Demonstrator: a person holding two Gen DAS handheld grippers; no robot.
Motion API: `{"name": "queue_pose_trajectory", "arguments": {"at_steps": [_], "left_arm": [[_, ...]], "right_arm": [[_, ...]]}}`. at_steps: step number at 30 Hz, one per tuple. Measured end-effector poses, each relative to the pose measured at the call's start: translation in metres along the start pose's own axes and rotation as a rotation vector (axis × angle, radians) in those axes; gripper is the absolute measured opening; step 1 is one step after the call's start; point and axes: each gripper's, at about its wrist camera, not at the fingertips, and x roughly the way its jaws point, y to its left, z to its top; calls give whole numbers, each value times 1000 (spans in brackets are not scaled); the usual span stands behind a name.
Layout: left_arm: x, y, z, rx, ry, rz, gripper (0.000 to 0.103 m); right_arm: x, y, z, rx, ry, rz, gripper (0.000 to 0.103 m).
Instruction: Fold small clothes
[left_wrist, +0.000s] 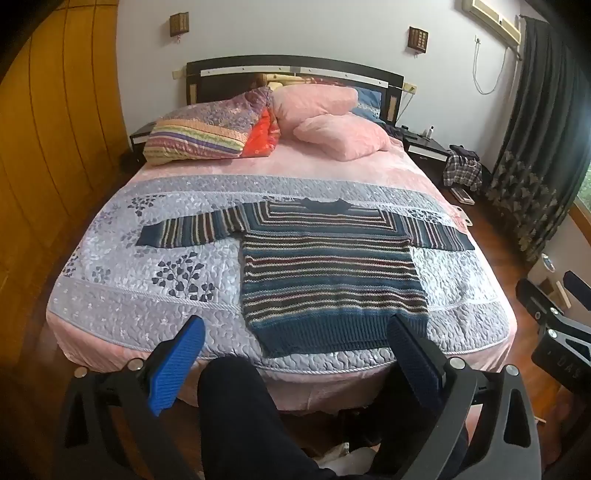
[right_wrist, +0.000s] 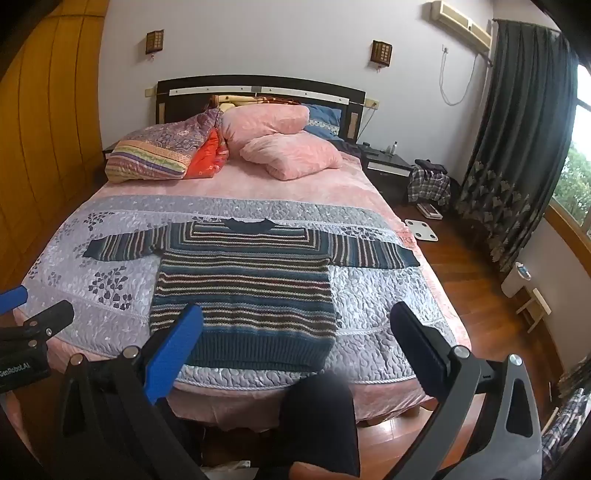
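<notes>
Left wrist view shows the quilted bed (left_wrist: 147, 295) with a striped sweater (left_wrist: 328, 273) spread flat, sleeves out, hem nearest. Left gripper (left_wrist: 295, 350) and right gripper (right_wrist: 295, 343) hover short of it, jaws spread, empty. Best start: pinch a sleeve cuff and fold it squarely across the body.
</notes>
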Motion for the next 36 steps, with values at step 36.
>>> {"name": "queue_pose_trajectory", "arguments": {"at_steps": [36], "left_arm": [[-7,2,8,-1,-15,12,99]], "right_arm": [[-3,1,9,-4,-1,-3,100]]}}
